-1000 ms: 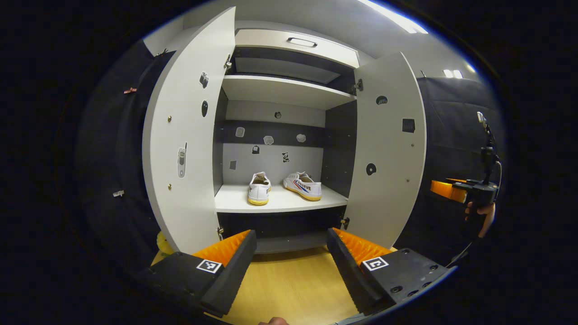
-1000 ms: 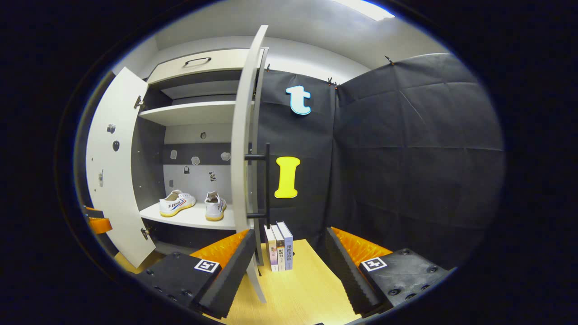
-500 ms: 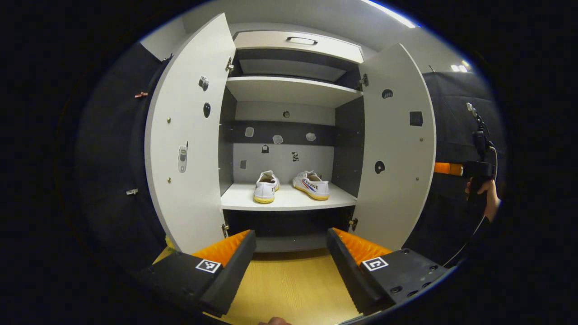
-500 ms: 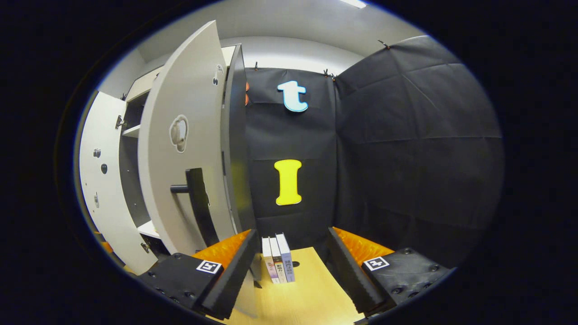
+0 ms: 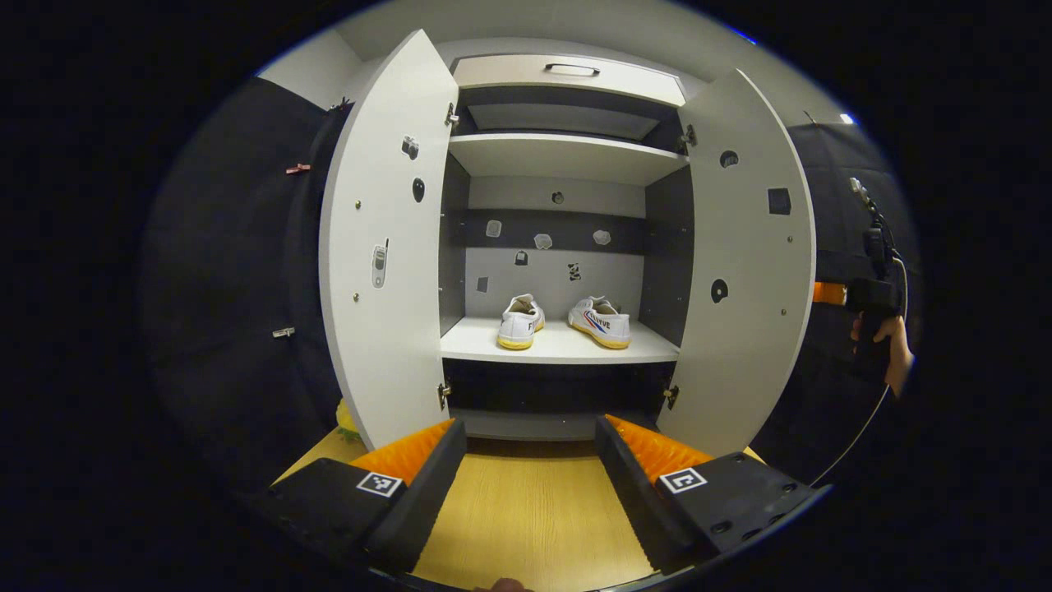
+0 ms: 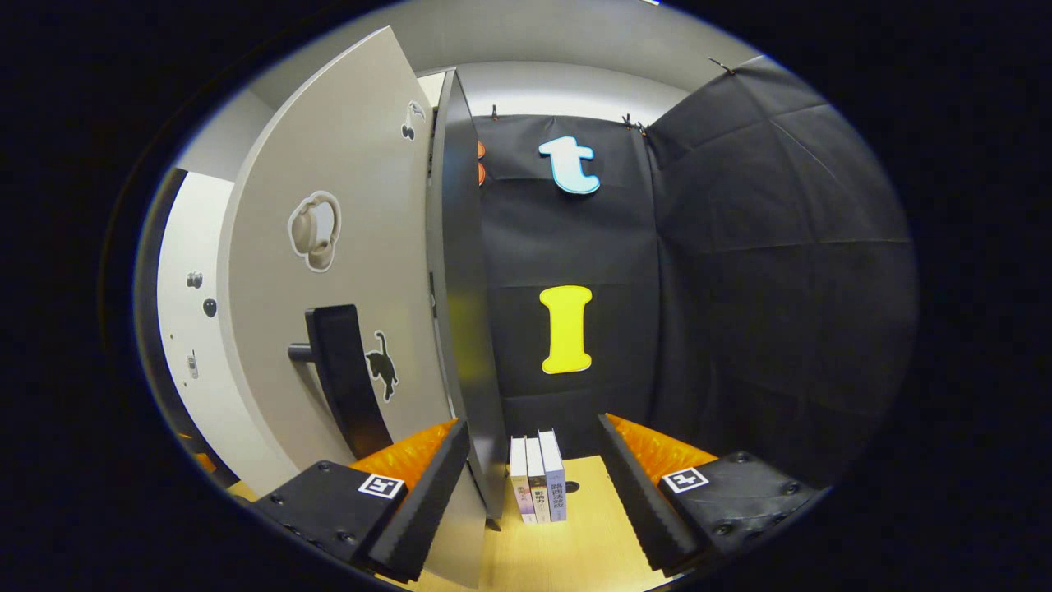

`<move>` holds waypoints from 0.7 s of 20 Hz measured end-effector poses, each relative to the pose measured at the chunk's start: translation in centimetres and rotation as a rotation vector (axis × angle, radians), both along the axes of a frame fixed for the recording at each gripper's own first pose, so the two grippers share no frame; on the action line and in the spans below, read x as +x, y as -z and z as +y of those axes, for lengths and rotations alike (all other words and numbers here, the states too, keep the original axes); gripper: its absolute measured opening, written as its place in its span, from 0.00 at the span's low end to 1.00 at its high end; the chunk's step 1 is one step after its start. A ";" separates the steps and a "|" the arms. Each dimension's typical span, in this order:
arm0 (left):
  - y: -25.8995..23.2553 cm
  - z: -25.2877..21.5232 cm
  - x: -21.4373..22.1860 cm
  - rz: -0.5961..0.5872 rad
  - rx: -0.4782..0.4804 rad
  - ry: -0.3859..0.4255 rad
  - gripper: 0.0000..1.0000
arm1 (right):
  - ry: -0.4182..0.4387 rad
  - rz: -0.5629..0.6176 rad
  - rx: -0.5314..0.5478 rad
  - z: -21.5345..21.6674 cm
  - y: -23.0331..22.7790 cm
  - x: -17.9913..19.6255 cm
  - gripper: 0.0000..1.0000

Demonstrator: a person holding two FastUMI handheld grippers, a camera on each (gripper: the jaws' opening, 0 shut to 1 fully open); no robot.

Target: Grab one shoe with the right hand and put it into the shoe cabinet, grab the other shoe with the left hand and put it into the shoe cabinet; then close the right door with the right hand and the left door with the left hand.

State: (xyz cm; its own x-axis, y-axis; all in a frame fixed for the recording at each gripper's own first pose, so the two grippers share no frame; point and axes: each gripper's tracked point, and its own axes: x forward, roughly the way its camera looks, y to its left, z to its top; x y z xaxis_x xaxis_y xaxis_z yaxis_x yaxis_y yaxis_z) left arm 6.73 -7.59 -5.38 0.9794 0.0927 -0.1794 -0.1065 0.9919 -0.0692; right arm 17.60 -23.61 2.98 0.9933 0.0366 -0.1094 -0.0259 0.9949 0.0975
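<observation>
Shoes first: two white shoes [image 5: 565, 321] with yellow soles sit side by side on the lower shelf [image 5: 559, 349] of the shoe cabinet [image 5: 567, 78], the left one heel-out, the right one turned a bit sideways. Two doors, both swung open in the left gripper view: left door [image 5: 386, 247] and right door [image 5: 752, 263], each with a few small stickers on the inside face. That view also counts two shelves plus a drawer [image 5: 569, 72] with a handle up top, and a wooden floor [image 5: 526, 510] near the camera. The left gripper [image 5: 530, 460] hangs in front of the cabinet with its jaws spread wide and nothing between them. Far right in the same view, a hand [image 5: 888, 345] holds the other tool behind the right door. The right gripper view gives the outer side of that right door [image 6: 345, 271] instead: a dark bar handle [image 6: 341, 374], a headphone sticker and a cat sticker, and the cabinet's dark side panel [image 6: 464, 329]. Three books [image 6: 538, 481] stand upright on the floor just past the right gripper [image 6: 530, 464], which is also wide open and empty, its left finger close beside the door's lower edge, can't tell if touching.
</observation>
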 end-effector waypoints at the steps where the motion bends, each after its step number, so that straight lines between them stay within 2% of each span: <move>1: 0.2 0.4 0.1 0.005 0.012 0.001 0.98 | 0.005 0.000 -0.009 0.1 0.0 -0.1 0.98; 4: 0.1 1.8 0.1 0.000 0.057 -0.003 0.98 | 0.018 -0.006 -0.054 1.4 -0.2 -0.9 0.98; 9: 0.8 4.1 -0.4 0.012 0.046 0.015 0.98 | 0.027 0.014 -0.034 5.0 0.2 -1.9 0.98; 14: 1.7 8.3 -2.0 0.037 0.040 -0.019 0.98 | -0.015 0.021 -0.025 11.1 0.6 -1.3 0.98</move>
State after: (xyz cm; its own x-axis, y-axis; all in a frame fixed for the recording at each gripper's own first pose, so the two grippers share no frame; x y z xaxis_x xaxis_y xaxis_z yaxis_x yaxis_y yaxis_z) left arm 4.72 0.71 -7.10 0.9701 0.1186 -0.2116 -0.1267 0.9916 -0.0251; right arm 16.26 -12.46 2.34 0.9902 0.0488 -0.1310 -0.0393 0.9965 0.0735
